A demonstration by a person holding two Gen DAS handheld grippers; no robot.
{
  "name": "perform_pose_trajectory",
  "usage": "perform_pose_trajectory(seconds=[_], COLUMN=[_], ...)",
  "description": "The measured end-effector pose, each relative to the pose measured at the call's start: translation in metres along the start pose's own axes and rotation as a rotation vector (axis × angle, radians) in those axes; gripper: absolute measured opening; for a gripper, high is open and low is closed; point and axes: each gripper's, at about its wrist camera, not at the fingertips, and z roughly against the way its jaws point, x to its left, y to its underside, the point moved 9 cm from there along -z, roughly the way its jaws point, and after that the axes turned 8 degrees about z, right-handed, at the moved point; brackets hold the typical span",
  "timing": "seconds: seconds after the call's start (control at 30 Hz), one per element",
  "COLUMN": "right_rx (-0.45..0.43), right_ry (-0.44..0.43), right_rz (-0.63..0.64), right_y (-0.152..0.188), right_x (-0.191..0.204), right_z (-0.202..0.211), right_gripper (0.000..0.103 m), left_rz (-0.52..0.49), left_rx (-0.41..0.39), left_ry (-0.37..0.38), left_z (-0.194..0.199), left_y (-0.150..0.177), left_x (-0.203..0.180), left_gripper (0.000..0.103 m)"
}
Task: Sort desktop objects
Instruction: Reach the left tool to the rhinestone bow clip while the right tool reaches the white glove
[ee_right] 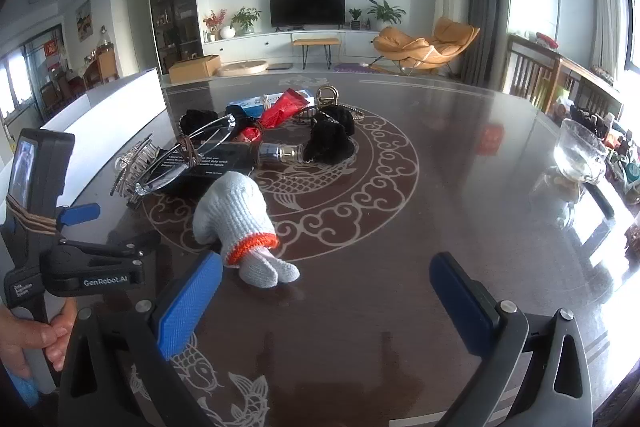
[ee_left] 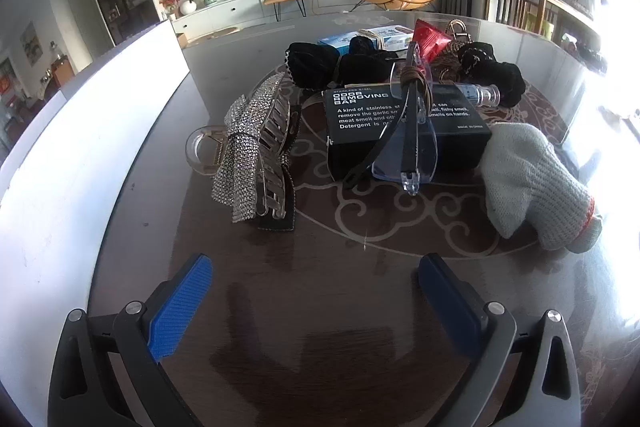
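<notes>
A pile of small objects lies on the dark table. A rhinestone hair clip (ee_left: 256,151) sits at the left, a black odor-bar box (ee_left: 404,131) in the middle with clear glasses (ee_left: 412,147) leaning on it. A white knit glove (ee_left: 536,187) lies at the right; it also shows in the right wrist view (ee_right: 236,223). Black scrunchies (ee_left: 340,65), a small glass bottle (ee_right: 280,151) and a red packet (ee_right: 282,109) lie behind. My left gripper (ee_left: 316,277) is open and empty, short of the pile. My right gripper (ee_right: 326,277) is open and empty, its left finger beside the glove's cuff.
A white box wall (ee_left: 80,155) runs along the table's left side. A glass bowl (ee_right: 580,153) stands at the right edge. A blue-white carton (ee_left: 372,37) and a gold buckle (ee_right: 328,95) lie at the back of the pile. The left gripper's body (ee_right: 60,259) shows at far left.
</notes>
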Motion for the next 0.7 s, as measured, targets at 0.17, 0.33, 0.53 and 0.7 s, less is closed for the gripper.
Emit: perform_pose_trajectory(seconds=[0.17,0.33,0.53,0.7], right_rx=[0.0,0.032,0.099,0.124], right_ry=[-0.035,-0.067,-0.072,-0.109], right_rz=[-0.041,-0.118,-0.216,-0.28], right_y=[0.0,0.006,0.016,0.022], right_x=[-0.001,-0.011,-0.022,-0.021], right_z=[0.0,-0.008,-0.019,-0.026], right_gripper=[0.103,0.103,0.103,0.103], left_rz=[-0.002,-0.003,0.001,0.006], left_rx=[-0.001,-0.001,0.002,0.006], left_ry=[-0.002,-0.002,0.002,0.009], left_z=[0.0,-0.001,-0.002,-0.003], left_y=[-0.001,-0.001,-0.001,0.0], left_x=[0.0,0.0,-0.001,-0.001], left_gripper=[0.103,0.103,0.103,0.103])
